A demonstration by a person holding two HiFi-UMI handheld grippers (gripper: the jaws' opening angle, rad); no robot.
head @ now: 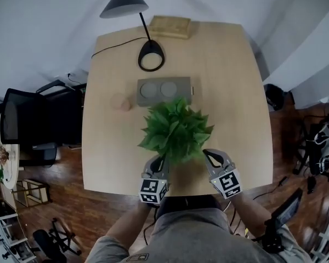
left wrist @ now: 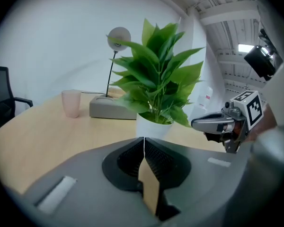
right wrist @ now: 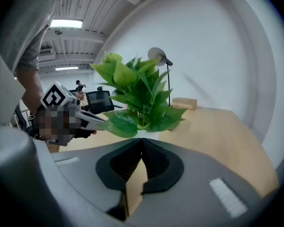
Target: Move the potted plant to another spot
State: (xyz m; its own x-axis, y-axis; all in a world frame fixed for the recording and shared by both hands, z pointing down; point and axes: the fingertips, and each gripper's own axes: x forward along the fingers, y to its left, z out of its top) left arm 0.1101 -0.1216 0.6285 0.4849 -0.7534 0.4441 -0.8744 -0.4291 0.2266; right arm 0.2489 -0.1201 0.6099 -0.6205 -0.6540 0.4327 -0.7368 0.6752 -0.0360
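Green leafy potted plant (head: 176,129) is parked near the front edge of the pale wood worktop (head: 230,92), right in front of the person, with its white pot (left wrist: 151,126) mostly buried under the foliage from above. Looks to me like this is the approach stage, nothing has been grabbed yet. The left tongs (head: 158,162) and right tongs (head: 209,154) sit either side of the plant, and both are clamped fully together with nothing between them; you can see the pads meeting in a thin seam in each gripper view. So the next move, I'd guess, needs both tongs to spread open and get in low under the leaves to reach the pot itself, either pinching its rim or squeezing it from both sides, since grabbing foliage would just tear it. Leaf tips hang over the tong ends in the head view, and I can't tell if they actually brush them. Pose-wise, both forearms come out from the body at the bottom of the head view, tongs pointing forward and tipped a bit downward, angled slightly inward toward the pot, marker cubes facing up. There's plenty of bare worktop off to the right for a new spot; the grey tray (head: 164,91), pink cup (head: 120,102) and lamp (head: 126,1) crowd the far left side.
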